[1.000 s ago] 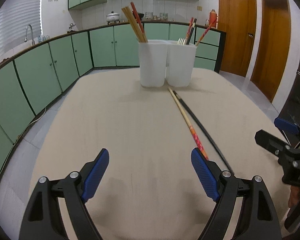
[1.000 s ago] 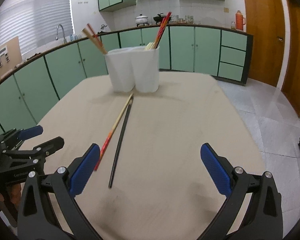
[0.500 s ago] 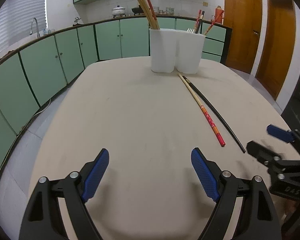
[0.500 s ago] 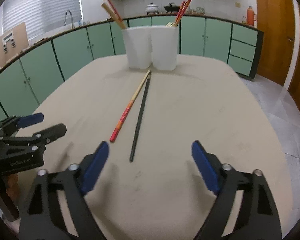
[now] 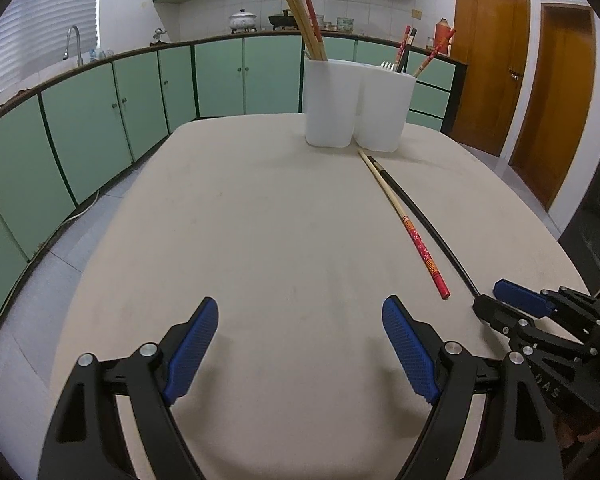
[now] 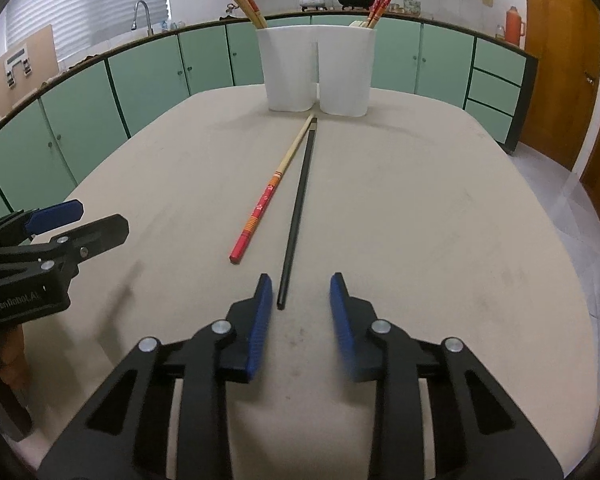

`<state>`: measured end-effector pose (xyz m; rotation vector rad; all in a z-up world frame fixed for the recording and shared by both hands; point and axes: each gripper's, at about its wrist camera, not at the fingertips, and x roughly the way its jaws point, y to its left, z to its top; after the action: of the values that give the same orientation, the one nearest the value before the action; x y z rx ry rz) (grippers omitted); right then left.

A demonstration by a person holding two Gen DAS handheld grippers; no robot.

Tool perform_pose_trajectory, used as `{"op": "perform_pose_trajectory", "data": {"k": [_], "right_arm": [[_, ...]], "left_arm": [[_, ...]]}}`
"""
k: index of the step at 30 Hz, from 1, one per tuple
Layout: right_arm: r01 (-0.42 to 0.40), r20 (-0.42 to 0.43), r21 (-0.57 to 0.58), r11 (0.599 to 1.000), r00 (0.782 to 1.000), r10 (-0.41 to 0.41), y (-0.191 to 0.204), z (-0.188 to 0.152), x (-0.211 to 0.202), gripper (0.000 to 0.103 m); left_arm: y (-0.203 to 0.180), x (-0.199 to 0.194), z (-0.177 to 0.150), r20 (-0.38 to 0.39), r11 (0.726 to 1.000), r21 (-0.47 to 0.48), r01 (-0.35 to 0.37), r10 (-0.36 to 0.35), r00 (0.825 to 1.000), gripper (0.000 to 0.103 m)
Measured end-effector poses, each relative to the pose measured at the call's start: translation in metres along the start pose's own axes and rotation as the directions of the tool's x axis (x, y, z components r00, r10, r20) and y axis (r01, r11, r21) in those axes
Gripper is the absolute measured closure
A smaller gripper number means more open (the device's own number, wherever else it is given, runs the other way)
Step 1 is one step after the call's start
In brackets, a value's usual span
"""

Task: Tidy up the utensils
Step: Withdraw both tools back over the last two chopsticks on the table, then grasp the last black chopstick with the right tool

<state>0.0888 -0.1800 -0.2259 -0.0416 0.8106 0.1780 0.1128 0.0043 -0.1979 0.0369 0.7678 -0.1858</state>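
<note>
**Closing on black chopstick**

Narrowing right gripper [image 6: 298, 300] has just been closing, near tip of black chopstick [image 6: 299, 216] between its pads, untouched, flat on worktop [image 6: 420, 220]. Thin, stiff, light, slippery: pinch near end. Left gripper [image 5: 296, 348] wide apart, empty.

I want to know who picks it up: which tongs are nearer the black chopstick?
Right. The right tongs have just been closing, the black chopstick near end just ahead between the pads, untouched. The left tongs stand open, off to its side.
</note>
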Motion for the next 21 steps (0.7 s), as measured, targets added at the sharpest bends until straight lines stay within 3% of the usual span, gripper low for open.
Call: {"op": "perform_pose_trajectory", "data": {"k": [9, 21], "right_arm": [[0.012, 0.02, -0.065, 0.998, 1.0, -0.011, 0.011, -0.001, 0.002, 0.098], [-0.007, 0.058, 0.029, 1.0, 0.998, 0.006, -0.021, 0.005, -0.014, 0.1]], "left_arm": [[-0.006, 0.0, 0.006, 0.009, 1.0, 0.0, 0.014, -0.014, 1.0, 0.02], [-0.037, 0.007, 0.008, -0.012, 0.997, 0.034, 0.067, -0.066, 0.998, 0.021]]}}
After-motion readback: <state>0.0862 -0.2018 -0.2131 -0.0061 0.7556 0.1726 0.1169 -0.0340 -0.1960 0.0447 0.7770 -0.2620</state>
